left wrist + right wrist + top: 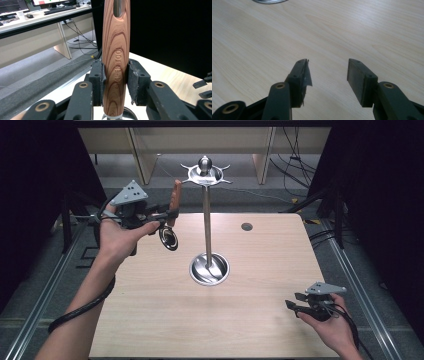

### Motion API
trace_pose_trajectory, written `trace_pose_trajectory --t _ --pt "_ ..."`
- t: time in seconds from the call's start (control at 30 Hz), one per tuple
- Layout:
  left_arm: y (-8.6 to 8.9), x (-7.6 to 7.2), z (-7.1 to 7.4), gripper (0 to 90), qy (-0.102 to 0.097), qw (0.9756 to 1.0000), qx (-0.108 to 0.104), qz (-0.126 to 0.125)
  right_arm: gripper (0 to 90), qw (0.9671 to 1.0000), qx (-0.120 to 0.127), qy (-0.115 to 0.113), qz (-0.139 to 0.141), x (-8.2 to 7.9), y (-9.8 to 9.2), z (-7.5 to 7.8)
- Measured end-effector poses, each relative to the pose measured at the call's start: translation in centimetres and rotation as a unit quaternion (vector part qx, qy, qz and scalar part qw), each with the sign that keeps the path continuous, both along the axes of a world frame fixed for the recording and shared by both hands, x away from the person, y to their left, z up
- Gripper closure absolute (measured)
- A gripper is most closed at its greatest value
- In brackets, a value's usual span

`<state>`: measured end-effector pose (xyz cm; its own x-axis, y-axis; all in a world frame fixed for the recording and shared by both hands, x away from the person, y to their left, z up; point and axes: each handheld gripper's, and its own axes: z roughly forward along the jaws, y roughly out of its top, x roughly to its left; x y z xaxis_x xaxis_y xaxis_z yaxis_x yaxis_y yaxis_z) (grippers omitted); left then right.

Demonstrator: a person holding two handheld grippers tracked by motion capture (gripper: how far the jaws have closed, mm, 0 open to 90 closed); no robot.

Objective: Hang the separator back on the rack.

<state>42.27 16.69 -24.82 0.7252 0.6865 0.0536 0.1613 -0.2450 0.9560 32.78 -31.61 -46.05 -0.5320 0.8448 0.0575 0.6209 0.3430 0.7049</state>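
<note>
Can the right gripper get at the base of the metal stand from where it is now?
Probably yes. The right gripper is open and holds nothing, and bare table lies between it and the stand's round base. The left gripper, holding the wooden-handled utensil, is off to the other side.

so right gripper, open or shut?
Open. The right gripper has its jaws spread with bare table between them, nothing held.
</note>
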Motion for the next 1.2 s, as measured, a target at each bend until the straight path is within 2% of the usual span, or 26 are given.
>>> trace_pose_trajectory --t 0.13,0.47,0.87,1.03,1.2 --pt "0.1 0.2 0.1 67.2 0.003 1.0000 -0.006 -0.003 51.6 1.0000 0.000 0.001 0.000 0.0 0.0 0.0" --pt "0.4 0.5 0.4 67.2 0.008 0.9999 0.000 -0.006 51.6 1.0000 0.000 0.001 0.005 0.1 0.0 0.0" --pt "0.1 1.0 0.9 67.1 0.014 0.9998 0.008 -0.015 51.6 1.0000 0.000 0.004 0.001 0.0 0.0 0.0" --pt "0.0 1.3 1.1 67.1 0.019 0.9996 0.007 -0.019 51.7 1.0000 -0.004 -0.003 0.005 0.1 -0.1 -0.1" --pt "-0.2 1.5 1.2 67.1 0.023 0.9994 0.011 -0.022 51.6 1.0000 -0.001 0.003 0.003 0.1 0.0 -0.1"
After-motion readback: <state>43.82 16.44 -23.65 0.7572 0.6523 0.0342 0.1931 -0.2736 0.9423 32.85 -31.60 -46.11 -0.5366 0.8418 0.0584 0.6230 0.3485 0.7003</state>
